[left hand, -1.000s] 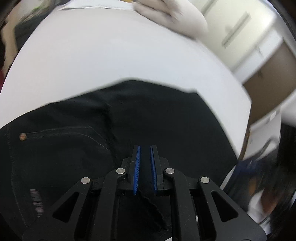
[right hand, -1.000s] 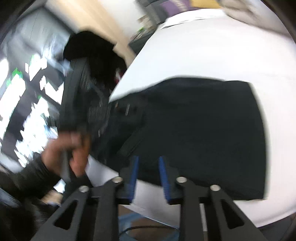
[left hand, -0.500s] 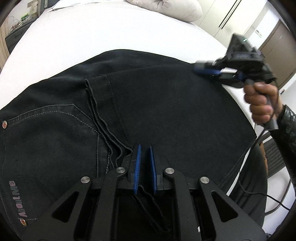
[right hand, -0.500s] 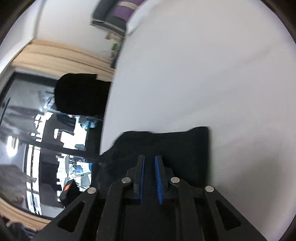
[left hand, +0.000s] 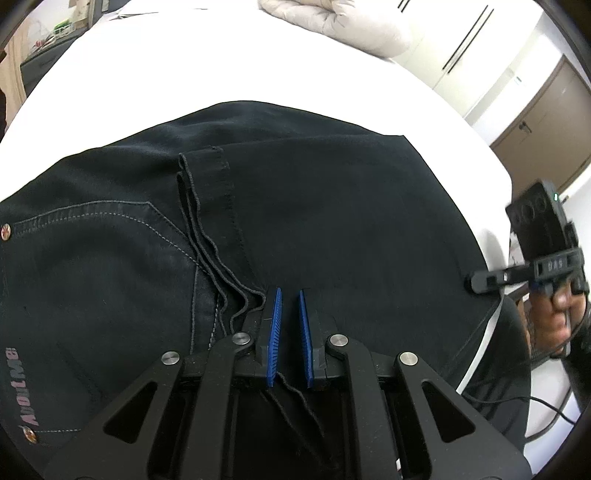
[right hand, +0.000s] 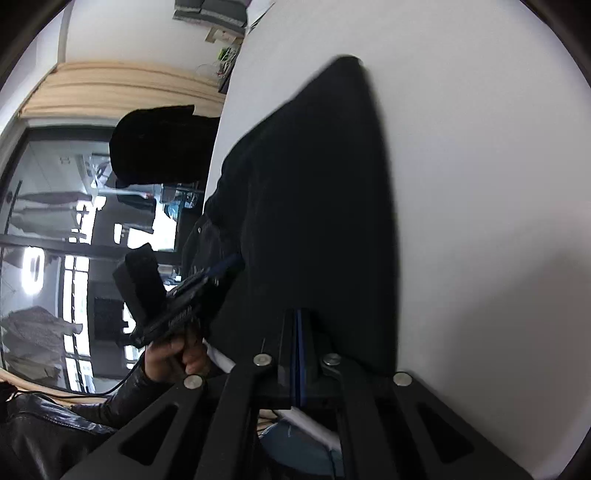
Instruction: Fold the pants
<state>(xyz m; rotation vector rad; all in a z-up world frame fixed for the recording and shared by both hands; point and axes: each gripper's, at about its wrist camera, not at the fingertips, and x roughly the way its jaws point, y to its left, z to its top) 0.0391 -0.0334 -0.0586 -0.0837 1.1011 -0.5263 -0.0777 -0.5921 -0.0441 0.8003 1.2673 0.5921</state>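
- Black pants (left hand: 332,221) lie folded across a white bed (left hand: 184,66), taking up most of the left wrist view; the waist end with a stitched back pocket (left hand: 92,240) is at the left.
- The hems of the legs (left hand: 207,173) are folded over onto the seat of the pants, their stacked edges running down toward your left gripper.
- A pale printed label (left hand: 24,384) shows near the lower left edge of the fabric, with a small metal rivet (left hand: 5,232) higher up.
- Your left gripper (left hand: 289,295) points down at the near edge of the pants, its blue pads nearly together, with folds of black fabric and a loose dark thread (left hand: 295,398) caught between them: it is clamped on the pants.
- Your right gripper (right hand: 298,314) sits at the near corner of the pants, at the bed's edge; its jaws have just been closing and the pads now meet. Whether fabric is pinched between them you cannot tell, because the picture is dark and blurred there.
- In the right wrist view the pants (right hand: 314,203) stretch away as a long dark shape on the white sheet.
- Your left hand (right hand: 177,354), in a dark glossy sleeve (right hand: 55,424), holds its gripper at the left of that view.
- A pale padded cushion (left hand: 332,22) lies at the far side of the bed.
- White cupboard doors (left hand: 472,48) and a brown door (left hand: 546,125) stand beyond the bed.
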